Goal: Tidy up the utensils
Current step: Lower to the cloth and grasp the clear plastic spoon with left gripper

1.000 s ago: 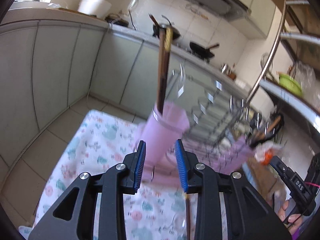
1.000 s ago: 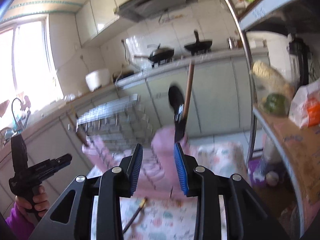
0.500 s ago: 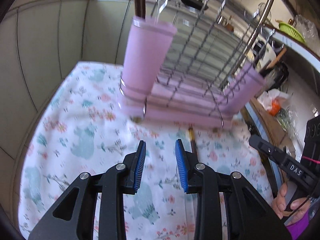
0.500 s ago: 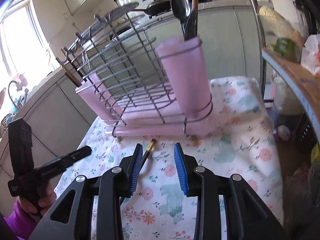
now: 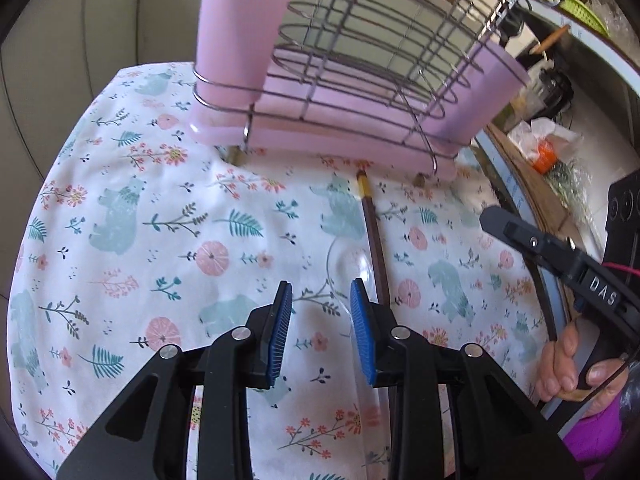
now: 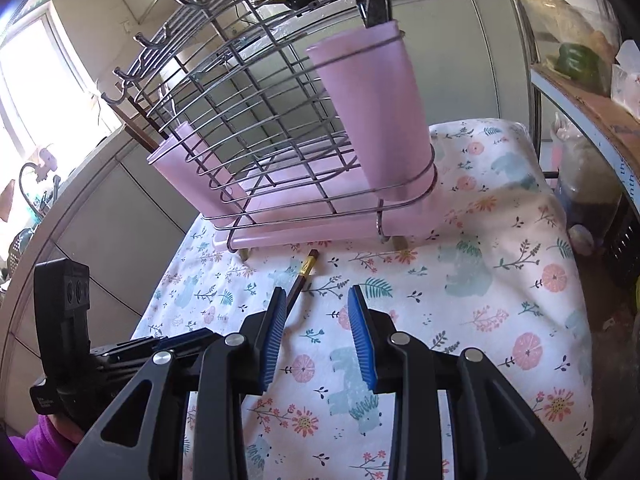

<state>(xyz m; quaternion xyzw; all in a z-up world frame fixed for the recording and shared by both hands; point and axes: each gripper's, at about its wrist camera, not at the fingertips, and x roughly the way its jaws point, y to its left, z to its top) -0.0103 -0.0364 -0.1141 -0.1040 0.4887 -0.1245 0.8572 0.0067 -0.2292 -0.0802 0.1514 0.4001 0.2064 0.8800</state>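
I hold both grippers over the floral-cloth tabletop, fingers apart and empty. The dark wooden chopstick lies before the pink-and-wire utensil rack, just beside my left gripper. Next, I judge, straddle and pinch it; my right gripper waits.
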